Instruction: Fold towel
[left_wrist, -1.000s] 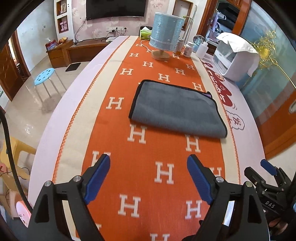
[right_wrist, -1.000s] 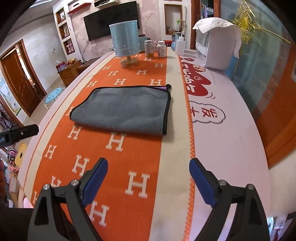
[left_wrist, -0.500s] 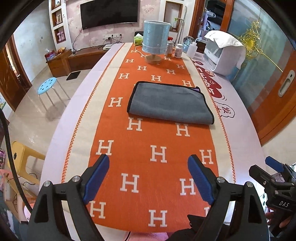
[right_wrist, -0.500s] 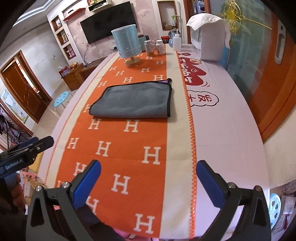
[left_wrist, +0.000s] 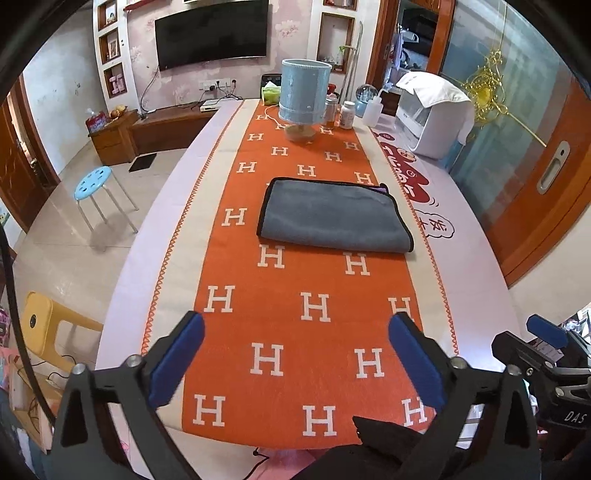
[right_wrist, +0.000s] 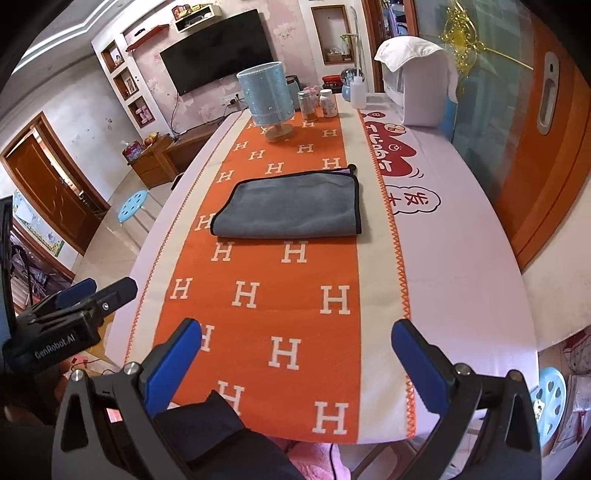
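While grey towel lies folded mid-runner, far from you, left gripper and right gripper hang spread, empty, at near table edge. Risk: purple underlayer peeks at far right corner; careless regrasp pinches one layer, unfolds stack.

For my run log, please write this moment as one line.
towel: folded, flat on orange runner | left gripper: open, empty, apart from towel | right gripper: open, empty, apart from towel
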